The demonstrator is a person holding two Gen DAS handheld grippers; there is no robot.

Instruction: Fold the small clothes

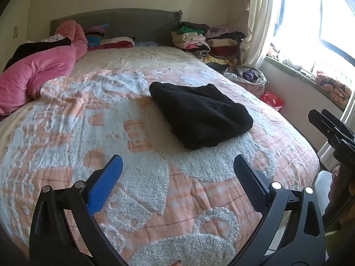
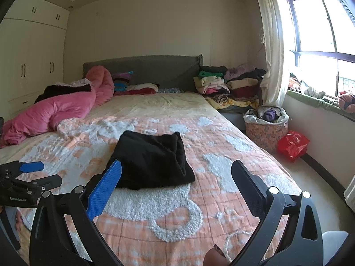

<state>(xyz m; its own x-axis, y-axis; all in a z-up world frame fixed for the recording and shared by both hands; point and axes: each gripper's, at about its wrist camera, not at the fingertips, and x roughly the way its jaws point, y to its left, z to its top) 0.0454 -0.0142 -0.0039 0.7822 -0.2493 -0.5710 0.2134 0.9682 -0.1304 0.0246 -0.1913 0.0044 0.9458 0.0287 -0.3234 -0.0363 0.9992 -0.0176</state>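
I see a bed (image 2: 168,217) with an orange-and-white quilt, a pink duvet (image 2: 55,110) bunched at its left, a basket (image 2: 265,130) and a red bag (image 2: 292,144) on the floor by the window (image 2: 321,33).

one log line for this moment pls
task: fold small clothes | left hand-held gripper: open, empty | right hand-held gripper: open, empty | black garment: lying folded on bedspread, untouched

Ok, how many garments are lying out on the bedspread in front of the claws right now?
1: a folded black garment mid-bedspread, ahead of both open claws, touching neither. Stacked clothes sit beside the headboard, off the bedspread; more may be hidden under the pink duvet.
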